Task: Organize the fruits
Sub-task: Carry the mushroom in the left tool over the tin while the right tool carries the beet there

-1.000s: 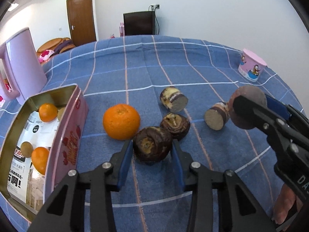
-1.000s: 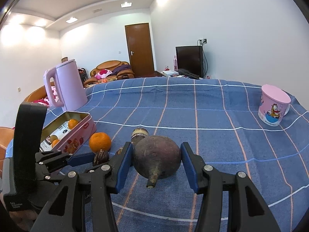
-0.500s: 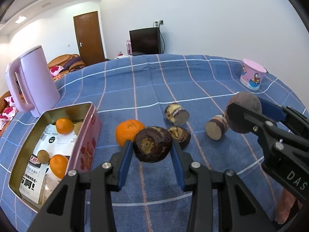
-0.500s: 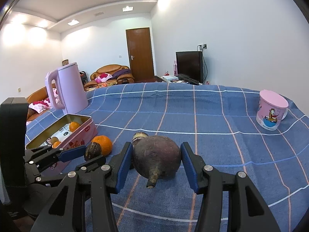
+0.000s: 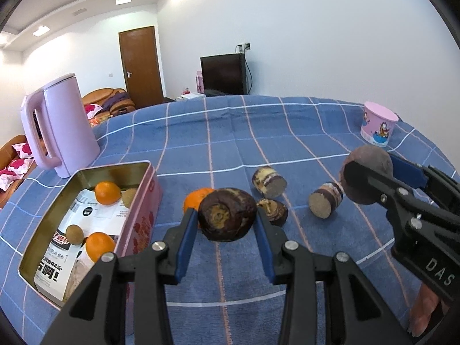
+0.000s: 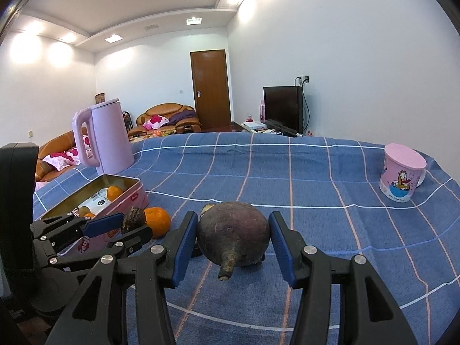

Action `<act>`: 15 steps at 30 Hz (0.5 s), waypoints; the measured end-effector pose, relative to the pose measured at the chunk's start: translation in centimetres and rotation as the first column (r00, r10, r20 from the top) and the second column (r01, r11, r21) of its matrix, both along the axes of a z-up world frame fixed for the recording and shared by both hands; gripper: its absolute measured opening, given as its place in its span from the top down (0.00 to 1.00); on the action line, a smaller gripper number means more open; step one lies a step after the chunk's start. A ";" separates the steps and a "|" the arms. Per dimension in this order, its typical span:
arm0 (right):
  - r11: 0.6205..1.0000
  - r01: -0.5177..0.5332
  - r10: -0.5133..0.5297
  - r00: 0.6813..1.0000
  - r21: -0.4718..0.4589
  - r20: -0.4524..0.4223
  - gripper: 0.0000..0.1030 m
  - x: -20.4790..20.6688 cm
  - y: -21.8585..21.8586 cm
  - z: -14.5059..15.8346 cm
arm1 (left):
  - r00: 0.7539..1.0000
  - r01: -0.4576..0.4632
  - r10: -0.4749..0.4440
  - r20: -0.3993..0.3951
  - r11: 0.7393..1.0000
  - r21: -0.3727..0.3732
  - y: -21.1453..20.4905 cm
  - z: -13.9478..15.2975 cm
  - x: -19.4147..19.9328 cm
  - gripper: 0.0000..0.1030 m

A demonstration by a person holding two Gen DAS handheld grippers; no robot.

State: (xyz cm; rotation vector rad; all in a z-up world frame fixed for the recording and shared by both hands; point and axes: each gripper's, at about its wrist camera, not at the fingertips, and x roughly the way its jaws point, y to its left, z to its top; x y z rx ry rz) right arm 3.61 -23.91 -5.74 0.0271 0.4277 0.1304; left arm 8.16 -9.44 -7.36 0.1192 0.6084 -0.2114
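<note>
My left gripper [image 5: 227, 221] is shut on a dark brown taro piece [image 5: 227, 214] and holds it above the blue checked cloth. My right gripper [image 6: 233, 237] is shut on a round purple root [image 6: 233, 235] with a stub tail, also lifted; it shows at the right of the left wrist view [image 5: 366, 176]. A loose orange [image 5: 194, 198] lies behind the taro piece. Three more taro pieces [image 5: 268, 182] [image 5: 325, 202] [image 5: 273, 211] lie on the cloth. An open pink tin [image 5: 143, 210] at the left holds oranges [image 5: 107, 192] and small brown fruits [image 5: 74, 234].
A pink kettle [image 5: 61, 126] stands behind the tin. A pink lidded cartoon cup [image 5: 378, 128] stands at the far right of the table [image 5: 230, 132]. The table's edge curves round at the right and the back.
My left gripper has lifted the taro piece off the cloth and risen. My right gripper has also risen with the purple root held in it.
</note>
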 end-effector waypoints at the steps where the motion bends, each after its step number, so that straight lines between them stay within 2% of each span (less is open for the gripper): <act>1: 1.000 -0.001 0.001 1.000 -0.001 0.003 0.49 0.0 0.1 0.0 | 1.000 -0.001 0.001 0.003 1.000 -0.001 0.0 0.0 0.0 0.59; 15: 1.000 -0.001 0.001 0.999 -0.006 0.041 0.49 -0.6 0.1 0.4 | 0.997 -0.017 0.018 0.079 1.000 -0.002 0.4 0.7 -1.2 0.59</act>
